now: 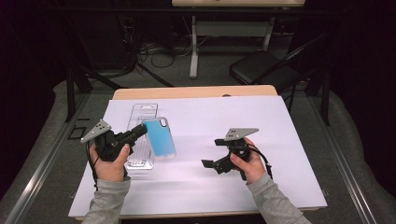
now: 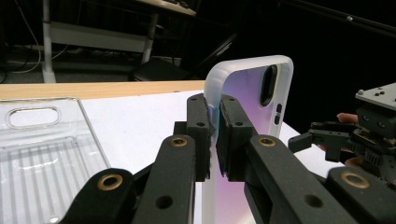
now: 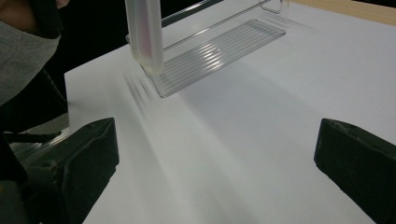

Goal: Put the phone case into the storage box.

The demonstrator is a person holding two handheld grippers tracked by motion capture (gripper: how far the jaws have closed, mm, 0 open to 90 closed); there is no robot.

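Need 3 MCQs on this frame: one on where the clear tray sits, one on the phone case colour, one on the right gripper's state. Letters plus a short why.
1. Where does the clear plastic tray lie?
A. on the white sheet, on the person's left
B. on the chair
C. between the right gripper's jaws

2. What colour is the back of the phone case in the high view?
A. red
B. light blue
C. black

3. How does the right gripper stand?
A. shut on the phone case
B. shut on the tray
C. open, with nothing between its jaws

Key:
1 A: the tray rests flat on the white sheet beside the left gripper.
2 B: the case shows light blue with a pale rim.
3 C: its jaws stand wide apart over bare sheet, while the left gripper is the one pinching the case's edge.
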